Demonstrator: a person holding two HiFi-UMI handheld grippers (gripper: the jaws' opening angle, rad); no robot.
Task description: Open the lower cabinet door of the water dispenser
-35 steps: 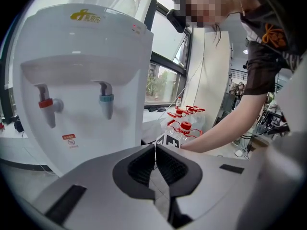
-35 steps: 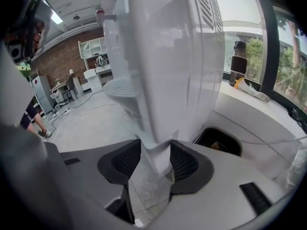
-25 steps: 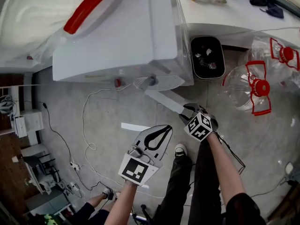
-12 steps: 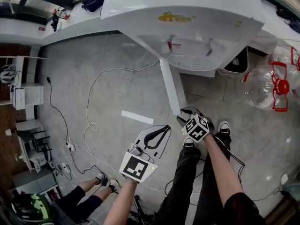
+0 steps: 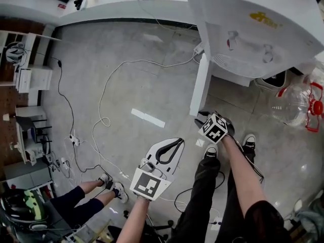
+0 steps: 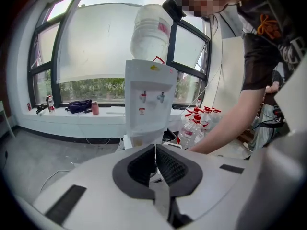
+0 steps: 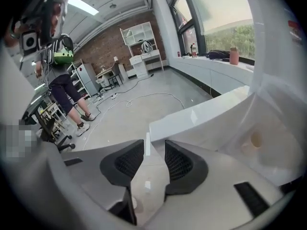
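Right gripper (image 5: 202, 119), held just beside the free edge of the flat white lower cabinet door (image 5: 199, 87), is seen with its jaws closing and nothing between the pads. Only grey floor shows in the gap, so the door is not gripped. The door is swung well out from the tall white plastic water dispenser (image 5: 253, 34), which stands at the edge of the grey concrete floor (image 5: 126, 59), beside the white window ledge (image 5: 126, 11). The left gripper (image 5: 180, 142) is clenched on nothing and is held over bare floor, apart from the door. The opening is judged as good as done. For a clean finish, the right gripper should be drawn straight away from the door's edge so that the panel is not nudged back, and the loose white cable (image 5: 108, 85) on the floor should be avoided underfoot.
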